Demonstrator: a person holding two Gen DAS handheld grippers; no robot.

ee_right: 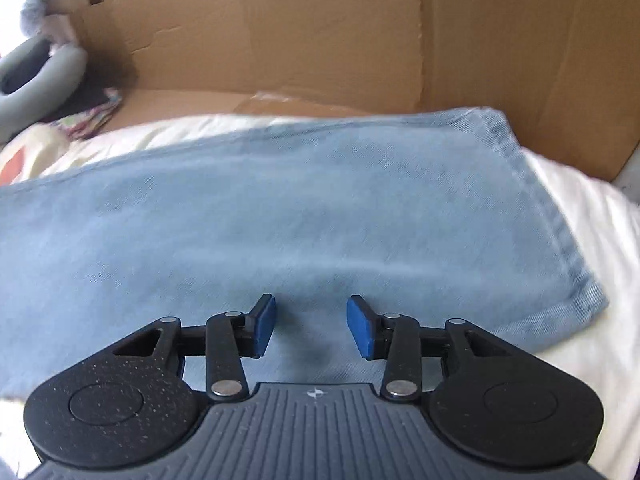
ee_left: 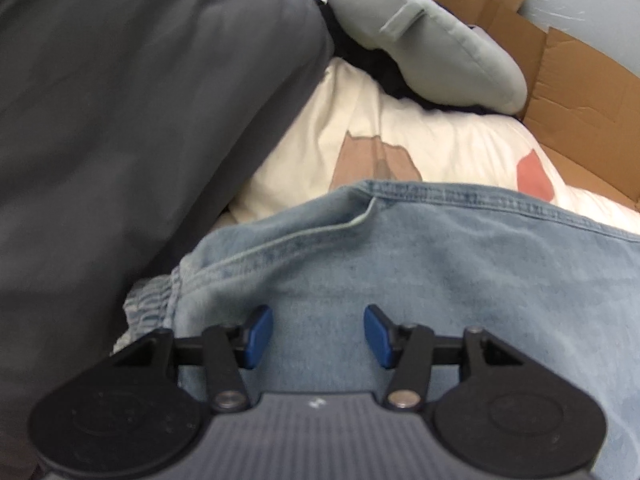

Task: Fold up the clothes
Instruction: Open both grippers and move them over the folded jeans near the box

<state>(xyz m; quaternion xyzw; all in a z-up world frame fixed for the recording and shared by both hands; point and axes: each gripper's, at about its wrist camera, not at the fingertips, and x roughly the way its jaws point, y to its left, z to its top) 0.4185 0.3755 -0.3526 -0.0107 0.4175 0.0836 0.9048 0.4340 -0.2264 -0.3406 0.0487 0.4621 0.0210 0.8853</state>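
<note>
Those jeans (ee_right: 280, 216) are light, faded denim, folded into a flat slab with a stitched hem at the far right and a gathered waistband (ee_left: 150, 304) on the left. They're lying on the cream bedding (ee_left: 420, 136), cardboard (ee_right: 320, 32) behind. Your left gripper (ee_left: 318, 336) and right gripper (ee_right: 311, 326) both hang over the denim, fingers apart, nothing pinched, fabric showing through each gap.
</note>
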